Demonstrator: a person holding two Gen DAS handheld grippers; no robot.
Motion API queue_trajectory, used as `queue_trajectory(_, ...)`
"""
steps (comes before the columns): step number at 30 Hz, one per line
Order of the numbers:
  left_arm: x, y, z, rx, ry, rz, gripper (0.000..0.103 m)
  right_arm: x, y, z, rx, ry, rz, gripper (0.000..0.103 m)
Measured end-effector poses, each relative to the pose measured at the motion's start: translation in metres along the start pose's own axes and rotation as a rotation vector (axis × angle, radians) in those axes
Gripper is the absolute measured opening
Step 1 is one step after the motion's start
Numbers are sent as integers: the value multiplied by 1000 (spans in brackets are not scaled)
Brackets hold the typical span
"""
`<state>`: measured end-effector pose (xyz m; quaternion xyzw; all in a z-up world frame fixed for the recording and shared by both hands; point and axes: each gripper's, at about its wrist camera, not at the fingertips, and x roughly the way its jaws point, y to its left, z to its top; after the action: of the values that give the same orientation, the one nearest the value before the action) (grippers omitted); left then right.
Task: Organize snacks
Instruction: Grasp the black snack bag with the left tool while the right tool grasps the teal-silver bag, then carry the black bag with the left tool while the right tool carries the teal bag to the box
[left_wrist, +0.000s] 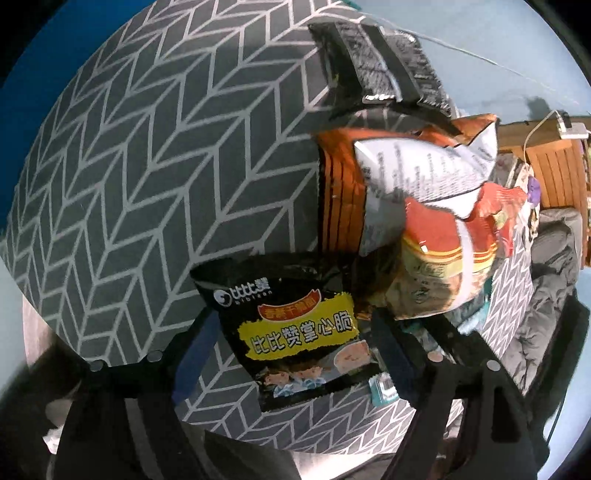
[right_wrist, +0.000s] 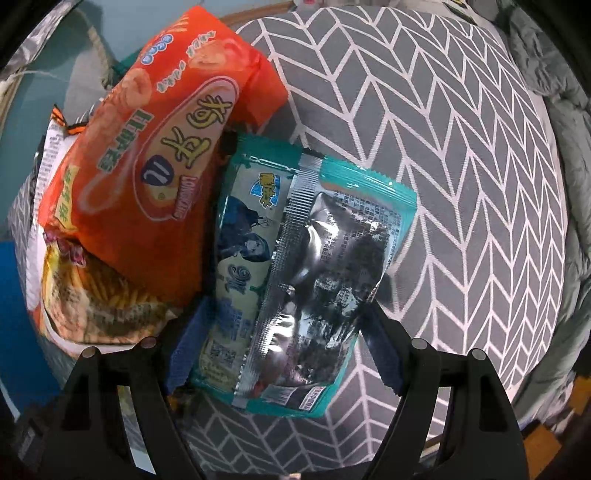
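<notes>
My left gripper (left_wrist: 291, 354) stands with its jaws wide apart on either side of the black snack packet (left_wrist: 291, 332); the pads do not appear to press it, so I treat the packet as straddled, not gripped. My right gripper (right_wrist: 284, 343) has its jaws set either side of the teal foil pouch (right_wrist: 306, 273); both pads lie at the pouch edges, but I cannot tell whether they press it. Risk one: closing the left jaws on the flat black packet may pinch the chevron-patterned cloth (left_wrist: 147, 166) beneath it and drag the surface along. Risk two: the foil pouch is slick and slack, so a light grip may let it slide out. Risk three: the orange snack bag (right_wrist: 147, 155) leans against the pouch and over the yellow chip bag (right_wrist: 92, 295), so lifting the pouch may topple that pile. The black packet carries a yellow label and cartoon figures; the pouch shows its silver seamed back, teal border, creased.
</notes>
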<state>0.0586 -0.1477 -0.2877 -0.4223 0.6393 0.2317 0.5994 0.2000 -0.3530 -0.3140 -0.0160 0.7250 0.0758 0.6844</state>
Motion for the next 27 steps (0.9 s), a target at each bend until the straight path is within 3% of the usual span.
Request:
queue_trajectory(4,11,-2,-4,-7,2,12,86,-4,-12,-9,-52,2,4,72)
queue_trajectory(9,25,-13,-14,57,-7,32,84,-6,-23,-18,-112,-15,-5,65)
queue_trajectory(11,25,-17,-19,89,-25,37,78,-7,-26,-24,-130,-19,-7,63)
queue_trajectory(13,27,-22,-24,130,-33,32,73,-7,-32,-30,-141,-22,-4,62)
queue_trajectory(14,27,-25,-25,169,-34,28,65,-6,-33,-33,-149,-25,-4,62)
queue_trajectory(16,27,-26,-26,214,-32,24,62,-6,-35,-38,-165,-30,-4,60)
queue_trajectory(24,16,-16,-8,406,-24,36,61,-14,-45,-72,-247,-62,-37,57)
queue_trajectory(27,10,-13,4,455,-30,35,61,-16,-49,-82,-234,-55,-7,57)
